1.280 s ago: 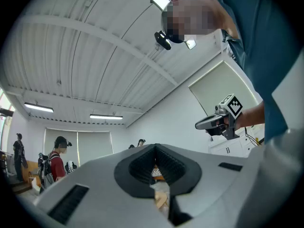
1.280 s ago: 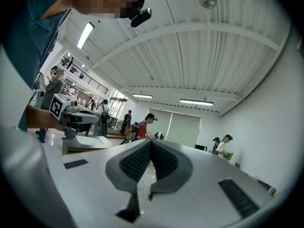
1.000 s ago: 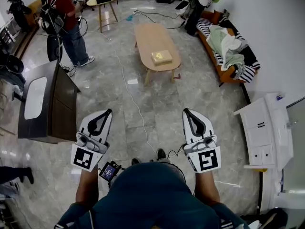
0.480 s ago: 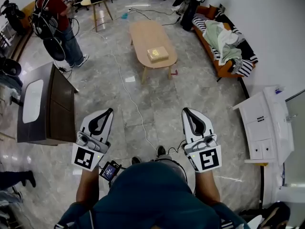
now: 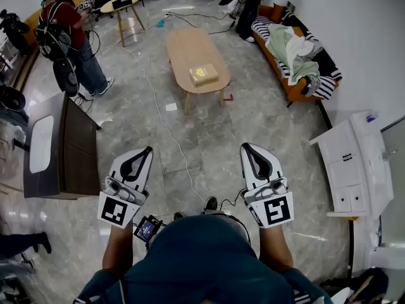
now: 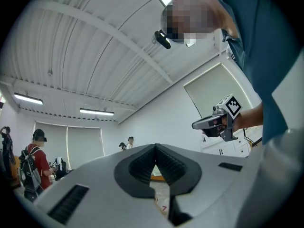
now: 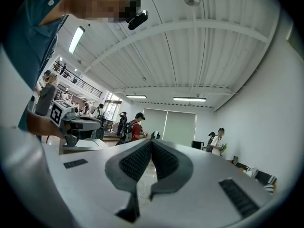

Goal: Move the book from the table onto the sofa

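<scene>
The book (image 5: 203,74) lies flat near the close end of the oval wooden counter (image 5: 183,43), far ahead across the floor. The sofa (image 5: 291,90) stands to its right along the wall, with much of its seat under crumpled clothes (image 5: 292,46). Both tools are held low, close to the person's body and well apart from the book. The left tongs (image 5: 147,149) are closed tip to tip with nothing between them, and the right tongs (image 5: 245,147) are the same, pads together and empty.

From here the book looks like a thick, pale yellow block, so it is probably stiff and fairly heavy rather than fragile. Its cover may be smooth enough to slip, and the pages could fan open if only one cover is pinched. The safer hold seems to be across the full thickness — both covers at once — at opposite edges, one tongs to each side. Whether any edge overhangs the counter is too small to tell.
</scene>
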